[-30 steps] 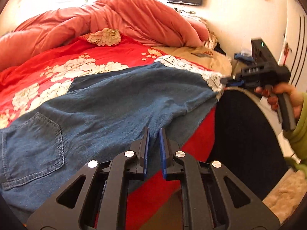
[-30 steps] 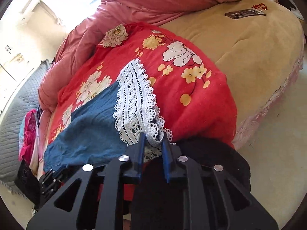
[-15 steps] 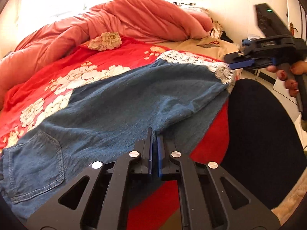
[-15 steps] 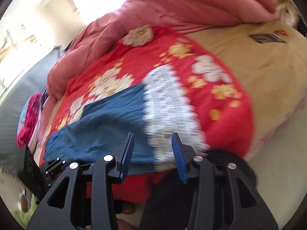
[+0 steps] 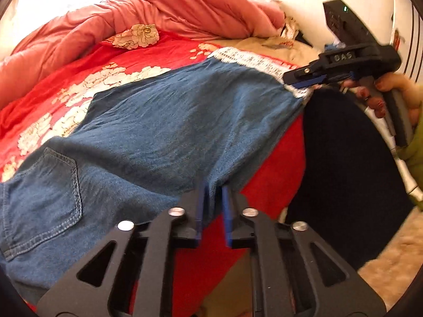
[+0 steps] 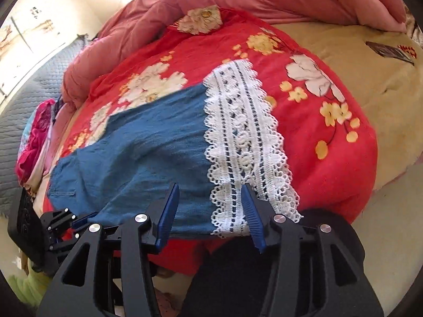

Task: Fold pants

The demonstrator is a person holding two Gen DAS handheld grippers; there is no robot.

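Setting up the fold: the pants lie flat along the bed's near edge, hem not yet taken.

The bed [image 6: 343,60] carries a red floral blanket [image 6: 304,52], and the pants [image 5: 158,132] are spread lengthwise on it, back pocket toward the bed's left end, lace hem [image 6: 243,137] toward the right end. The left gripper [image 5: 212,206] has its fingers almost together on the denim's near edge at mid-leg; whether they truly pinch cloth I cannot tell. The right gripper [image 6: 208,211] hovers at the hem's near corner, fingers spread wide, holding nothing. Next, I judge, it should close on the lace corner and carry the hem toward the waist.
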